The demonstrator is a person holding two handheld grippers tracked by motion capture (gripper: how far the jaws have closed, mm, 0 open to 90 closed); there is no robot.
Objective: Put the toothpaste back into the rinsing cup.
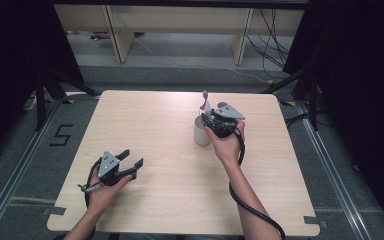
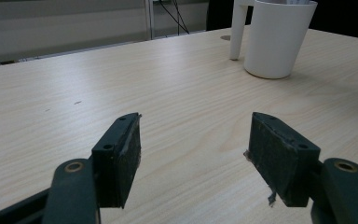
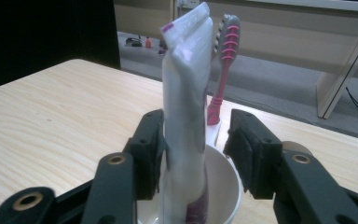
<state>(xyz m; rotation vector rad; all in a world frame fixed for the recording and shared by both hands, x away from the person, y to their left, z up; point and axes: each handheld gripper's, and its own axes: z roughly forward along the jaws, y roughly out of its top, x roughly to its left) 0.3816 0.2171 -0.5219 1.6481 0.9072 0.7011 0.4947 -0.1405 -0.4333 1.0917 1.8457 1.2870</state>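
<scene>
A white cup (image 3: 214,186) stands on the wooden table (image 1: 155,130) with a white toothpaste tube (image 3: 186,93) and a pink toothbrush (image 3: 223,60) upright inside; no label is readable. Above the cup, the right gripper (image 3: 193,154) has its jaws apart around the tube, one pad beside it, the other clear. Well away from the cup, the left gripper (image 2: 193,154) rests with jaws wide apart.

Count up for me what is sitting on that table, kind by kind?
Cup: 1
Tube: 1, standing in the cup
Toothbrush: 1, standing upright at the cup
Total: 3
</scene>
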